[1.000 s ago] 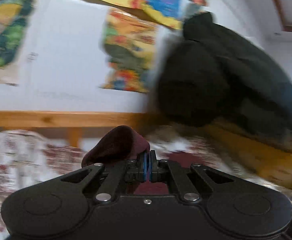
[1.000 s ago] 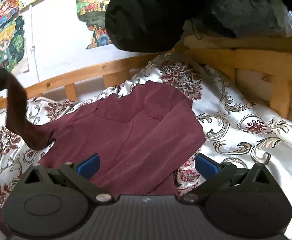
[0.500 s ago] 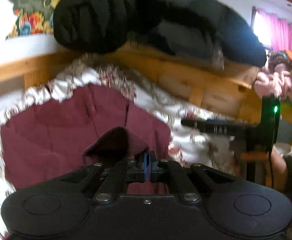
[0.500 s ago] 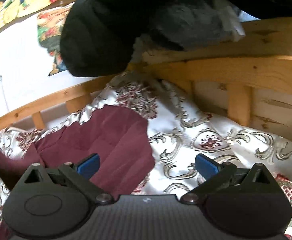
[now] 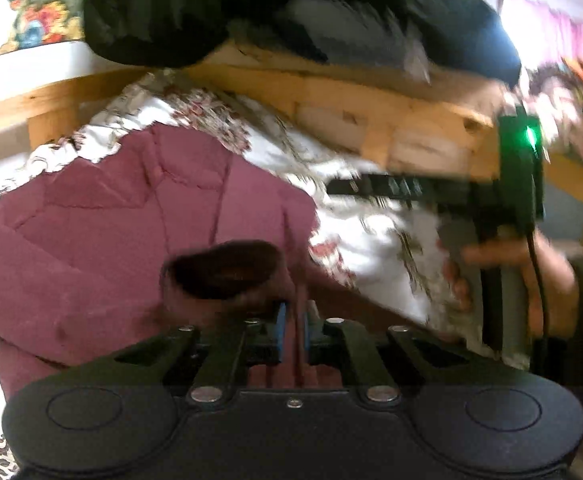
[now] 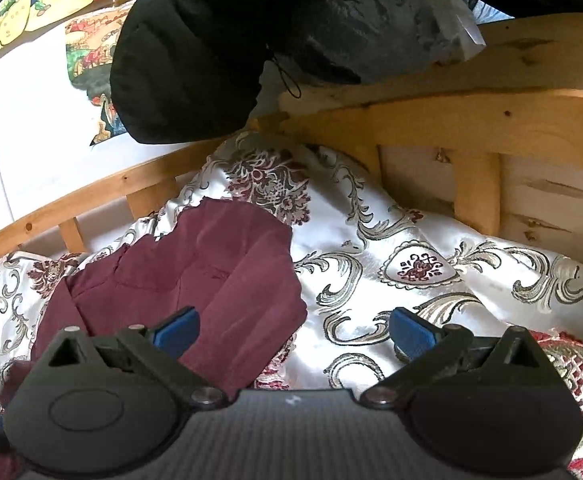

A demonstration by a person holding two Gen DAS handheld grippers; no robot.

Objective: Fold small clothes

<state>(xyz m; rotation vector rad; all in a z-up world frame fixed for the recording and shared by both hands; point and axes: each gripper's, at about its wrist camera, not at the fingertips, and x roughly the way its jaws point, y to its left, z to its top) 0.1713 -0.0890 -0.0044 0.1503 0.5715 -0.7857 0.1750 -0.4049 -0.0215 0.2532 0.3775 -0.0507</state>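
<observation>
Across the patterned bedspread (image 6: 431,248) lies the maroon garment (image 6: 219,268), spread flat with seams showing; the left wrist view alone shows its sleeve cuff (image 5: 227,272) folded over the body, a fold of it between the blue pads of the left gripper (image 5: 293,326), whose jaws, a narrow slit apart, have just been opening; that view also catches the person's hand (image 5: 531,276) on the right gripper (image 6: 291,332), which stands wide and empty above the bedspread; a black jacket (image 6: 219,48) hangs over the wooden bed frame (image 6: 471,120).

bare patterned satin bedspread (image 6: 431,240) lies open right of the maroon garment (image 6: 211,272); the wooden bed rail (image 6: 471,128) and overhanging black padded coat (image 6: 195,60) close off the far side
</observation>
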